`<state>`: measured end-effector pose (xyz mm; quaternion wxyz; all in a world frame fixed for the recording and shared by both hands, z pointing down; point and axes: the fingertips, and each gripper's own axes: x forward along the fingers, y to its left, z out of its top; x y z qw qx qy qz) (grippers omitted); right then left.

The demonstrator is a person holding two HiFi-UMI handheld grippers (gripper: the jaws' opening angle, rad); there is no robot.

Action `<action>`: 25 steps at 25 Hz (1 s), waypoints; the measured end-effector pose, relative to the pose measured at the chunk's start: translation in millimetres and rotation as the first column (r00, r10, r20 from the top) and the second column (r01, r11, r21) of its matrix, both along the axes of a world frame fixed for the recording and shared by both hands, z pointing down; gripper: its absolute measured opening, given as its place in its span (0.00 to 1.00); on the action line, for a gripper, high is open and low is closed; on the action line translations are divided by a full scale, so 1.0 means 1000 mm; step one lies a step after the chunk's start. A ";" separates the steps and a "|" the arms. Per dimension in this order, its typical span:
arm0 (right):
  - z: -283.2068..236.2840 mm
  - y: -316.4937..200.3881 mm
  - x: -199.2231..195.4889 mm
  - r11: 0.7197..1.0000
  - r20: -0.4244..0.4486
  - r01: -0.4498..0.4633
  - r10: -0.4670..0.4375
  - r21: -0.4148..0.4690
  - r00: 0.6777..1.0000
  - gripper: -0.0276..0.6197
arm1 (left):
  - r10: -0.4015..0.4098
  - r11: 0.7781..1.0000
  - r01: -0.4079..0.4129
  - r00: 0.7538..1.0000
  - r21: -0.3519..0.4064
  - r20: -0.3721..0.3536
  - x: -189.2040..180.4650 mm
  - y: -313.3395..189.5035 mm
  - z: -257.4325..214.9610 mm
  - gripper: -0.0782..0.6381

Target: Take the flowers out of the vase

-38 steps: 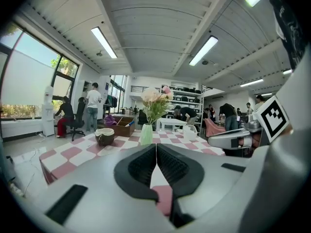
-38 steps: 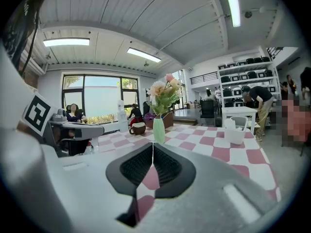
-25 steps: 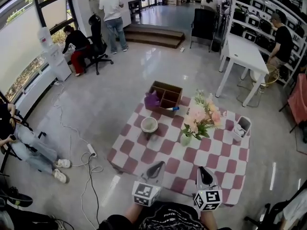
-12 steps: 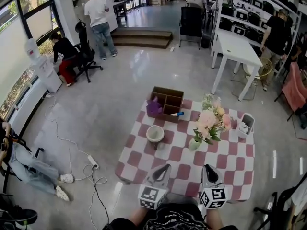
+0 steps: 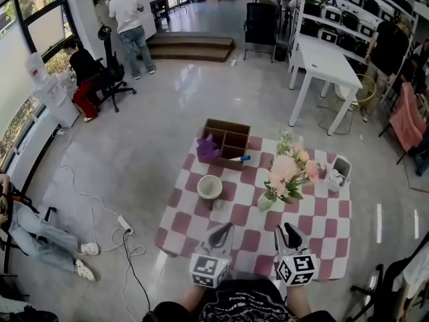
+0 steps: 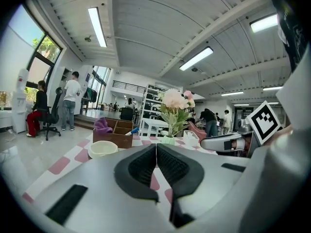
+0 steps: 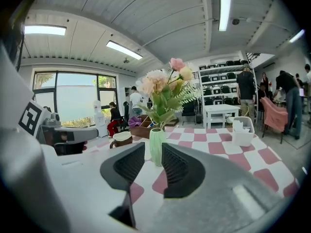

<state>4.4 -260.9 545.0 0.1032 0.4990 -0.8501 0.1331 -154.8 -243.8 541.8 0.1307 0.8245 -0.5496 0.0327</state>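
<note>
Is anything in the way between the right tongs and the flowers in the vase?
No, nothing visible. The right tongs, which have just been opening and are empty, point at the flowers in the vase across bare checked cloth. The bowl sits off to the left.

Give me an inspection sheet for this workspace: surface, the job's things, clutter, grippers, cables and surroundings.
Surface: table with a pink-and-white checked covering.
Job's things: flowers standing in the green vase, not yet taken out.
Clutter: white bowl; wooden divided box holding a purple cloth; white container near the right edge.
Grippers: left gripper jaws together, empty; right gripper jaws have just been opening, nothing between them.
Cables: power strip and cable on the floor, left of the table.
Surroundings: seated person, standing person, white table.
</note>
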 end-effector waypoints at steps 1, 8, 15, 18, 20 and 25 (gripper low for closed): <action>0.000 -0.003 -0.001 1.000 0.001 0.007 -0.007 0.000 1.000 0.22 | -0.002 1.000 0.002 1.000 0.002 0.000 0.001 -0.002 0.000 0.12; -0.009 -0.028 -0.010 0.999 0.103 0.053 -0.052 -0.007 0.993 0.49 | -0.022 1.000 0.022 1.000 -0.010 0.001 0.002 -0.008 -0.001 0.12; -0.011 -0.056 -0.017 0.996 0.130 0.085 -0.085 0.006 0.988 0.53 | -0.063 0.998 0.063 0.998 -0.023 0.010 -0.007 -0.013 0.002 0.12; -0.011 -0.068 -0.018 0.996 0.144 0.089 -0.090 0.010 0.986 0.54 | -0.084 0.996 0.085 0.996 -0.029 0.016 -0.010 -0.015 0.004 0.12; -0.013 -0.077 -0.019 0.996 0.152 0.093 -0.094 0.017 0.984 0.54 | -0.089 0.995 0.090 0.996 -0.036 0.021 -0.010 -0.015 0.006 0.12; -0.020 -0.095 -0.027 0.993 0.158 0.108 -0.113 0.040 0.981 0.54 | -0.096 0.994 0.097 0.995 -0.048 0.034 -0.012 -0.015 0.010 0.12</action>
